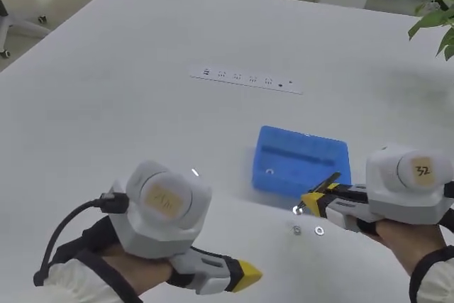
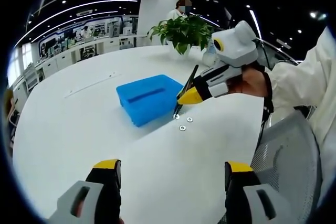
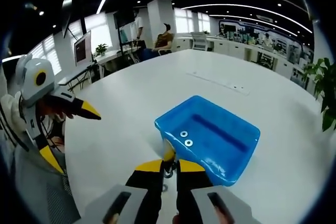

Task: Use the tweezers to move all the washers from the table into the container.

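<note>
Jaws of right gripper (image 3: 168, 167) on tweezers (image 2: 187, 89); two washers (image 3: 184, 134) in container (image 3: 233, 132)

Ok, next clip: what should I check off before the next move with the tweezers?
1. Grip: right gripper shut on the tweezers, ok.
2. Pinch: washer at the tips actually held, cannot tell.
3. Target: container open and beside the tips, ok.
4. Leftovers: two loose washers on the table, not ok.
5. Other side: left gripper open, away from the work, ok.
</note>
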Demonstrator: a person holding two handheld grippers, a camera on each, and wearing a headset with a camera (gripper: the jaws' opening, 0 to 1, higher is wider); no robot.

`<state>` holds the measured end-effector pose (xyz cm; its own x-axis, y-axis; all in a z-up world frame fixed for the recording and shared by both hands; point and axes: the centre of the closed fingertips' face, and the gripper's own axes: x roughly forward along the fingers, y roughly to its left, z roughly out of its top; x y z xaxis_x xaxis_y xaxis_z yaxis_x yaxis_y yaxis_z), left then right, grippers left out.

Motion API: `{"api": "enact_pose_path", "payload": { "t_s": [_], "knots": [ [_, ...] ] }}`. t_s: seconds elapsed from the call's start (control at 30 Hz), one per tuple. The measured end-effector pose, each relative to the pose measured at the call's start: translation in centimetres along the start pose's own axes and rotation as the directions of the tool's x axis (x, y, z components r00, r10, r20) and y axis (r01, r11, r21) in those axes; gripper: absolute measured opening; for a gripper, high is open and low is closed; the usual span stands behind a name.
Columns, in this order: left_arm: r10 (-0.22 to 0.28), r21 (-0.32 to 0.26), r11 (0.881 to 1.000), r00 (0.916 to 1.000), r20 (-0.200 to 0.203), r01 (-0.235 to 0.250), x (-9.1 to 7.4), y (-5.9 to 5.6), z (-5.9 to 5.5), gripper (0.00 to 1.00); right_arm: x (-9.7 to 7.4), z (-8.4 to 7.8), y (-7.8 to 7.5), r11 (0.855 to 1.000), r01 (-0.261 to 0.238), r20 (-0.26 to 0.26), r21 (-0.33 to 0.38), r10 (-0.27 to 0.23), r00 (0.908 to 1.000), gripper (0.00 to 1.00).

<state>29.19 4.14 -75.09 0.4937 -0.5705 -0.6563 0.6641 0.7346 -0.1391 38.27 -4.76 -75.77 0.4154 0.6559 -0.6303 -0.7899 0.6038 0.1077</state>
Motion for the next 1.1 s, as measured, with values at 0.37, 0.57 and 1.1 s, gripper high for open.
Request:
{"api": "enact_pose_path", "payload": {
  "t_s": [0.37,0.57,1.1],
  "knots": [
    [0.004,0.003,1.000,1.0000,0.000,-0.004,-0.1,0.2,0.0,0.82,-0.7,1.3,-0.1,1.000,-0.002,0.023,-0.006,0.002,0.9997,0.05],
    [0.005,0.001,1.000,1.0000,0.000,-0.005,-0.1,0.3,0.0,0.82,-0.9,2.7,-0.8,1.000,0.006,0.050,-0.005,-0.006,0.9988,0.05],
    [0.008,-0.002,1.000,1.0000,-0.003,-0.008,-0.2,0.4,-0.2,0.82,-0.1,4.9,-1.9,0.999,0.038,0.076,-0.023,-0.036,0.9965,0.05]
  ]
}}
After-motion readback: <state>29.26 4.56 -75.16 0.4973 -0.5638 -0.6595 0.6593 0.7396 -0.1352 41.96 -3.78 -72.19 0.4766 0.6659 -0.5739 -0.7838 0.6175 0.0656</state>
